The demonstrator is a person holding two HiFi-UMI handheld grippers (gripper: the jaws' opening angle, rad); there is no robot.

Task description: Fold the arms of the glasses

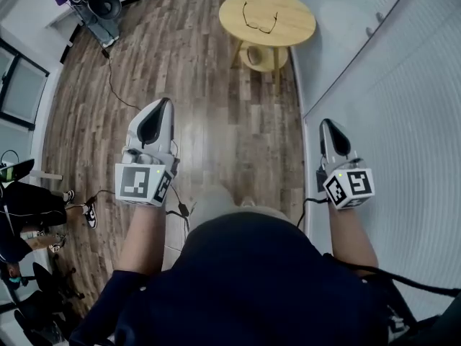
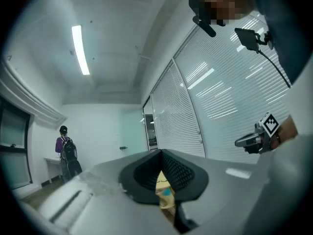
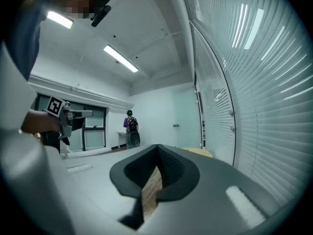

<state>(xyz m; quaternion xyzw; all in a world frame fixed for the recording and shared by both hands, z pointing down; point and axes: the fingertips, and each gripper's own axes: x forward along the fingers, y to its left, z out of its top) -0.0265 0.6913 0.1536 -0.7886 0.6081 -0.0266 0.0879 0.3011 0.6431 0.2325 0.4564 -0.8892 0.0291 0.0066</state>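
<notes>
Far ahead, glasses (image 1: 259, 19) lie on table (image 1: 299, 33); left gripper (image 1: 166, 102) and right gripper (image 1: 325, 122) jaws together.

I see thin dark-framed glasses (image 1: 259, 20) lying on a round pale wooden table (image 1: 297, 29), their 2 arms unfolded, pointing away from me.

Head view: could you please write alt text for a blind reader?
Unfolded glasses lie on a round table, ahead of a person standing on a wood floor. The person holds a shut, empty left claw and right claw.
</notes>
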